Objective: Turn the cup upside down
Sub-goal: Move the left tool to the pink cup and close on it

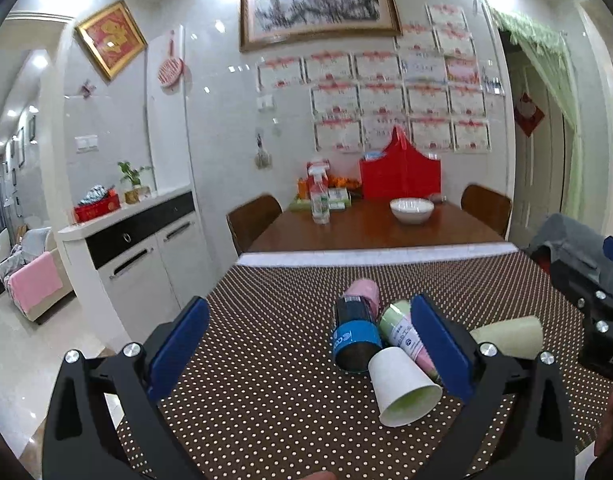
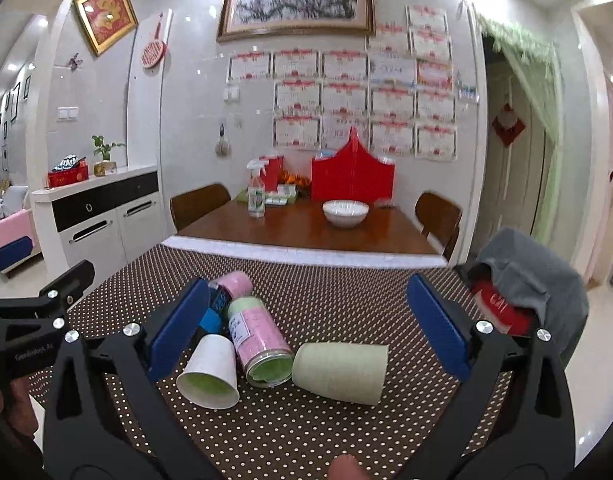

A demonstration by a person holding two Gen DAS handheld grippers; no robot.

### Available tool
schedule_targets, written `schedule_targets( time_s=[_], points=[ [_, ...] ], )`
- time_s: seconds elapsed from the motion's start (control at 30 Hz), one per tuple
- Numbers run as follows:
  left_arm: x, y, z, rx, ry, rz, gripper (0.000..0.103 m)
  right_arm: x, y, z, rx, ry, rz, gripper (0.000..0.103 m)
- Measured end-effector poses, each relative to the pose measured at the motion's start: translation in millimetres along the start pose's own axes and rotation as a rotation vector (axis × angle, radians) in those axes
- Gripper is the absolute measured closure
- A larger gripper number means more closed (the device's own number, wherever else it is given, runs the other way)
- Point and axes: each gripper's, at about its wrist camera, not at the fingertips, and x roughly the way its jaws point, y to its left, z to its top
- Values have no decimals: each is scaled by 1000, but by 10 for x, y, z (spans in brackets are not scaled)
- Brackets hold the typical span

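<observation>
A white paper cup (image 1: 402,386) lies on its side on the dotted tablecloth, mouth towards me; it also shows in the right wrist view (image 2: 210,372). A pale green ribbed cup (image 2: 342,372) lies on its side to its right, partly seen in the left wrist view (image 1: 514,336). My left gripper (image 1: 306,356) is open and empty, with the white cup near its right finger. My right gripper (image 2: 306,328) is open and empty above the green cup, which lies between its fingers.
A pink-and-green can (image 2: 258,336), a blue-and-black can (image 1: 354,332) and a pink can (image 1: 364,290) lie beside the cups. A grey cloth over a red thing (image 2: 526,288) sits at the right. Further back stands a wooden table with a white bowl (image 2: 345,213) and spray bottle (image 2: 255,196).
</observation>
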Motion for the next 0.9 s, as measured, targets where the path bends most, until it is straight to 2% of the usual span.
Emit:
schedule_targets(
  time_s=[0.1, 0.27, 0.47, 0.67, 0.8, 0.9],
  points=[
    [264, -34, 50, 28, 58, -23, 4, 180, -64, 8, 15, 36, -9, 6],
    [879, -90, 122, 47, 205, -108, 4, 580, -185, 68, 30, 115, -12, 6],
    [1631, -200, 185, 77, 355, -146, 4, 1079, -263, 72, 30, 190, -9, 6],
    [2516, -363, 209, 98, 546, -223, 4, 1533, -338, 29, 41, 250, -3, 6],
    [2973, -424, 227, 94, 632, -249, 4, 1770, -377, 35, 63, 282, 2, 6],
    [3307, -507, 173, 114, 727, -280, 4, 1876, -392, 53, 70, 286, 3, 6]
  ],
)
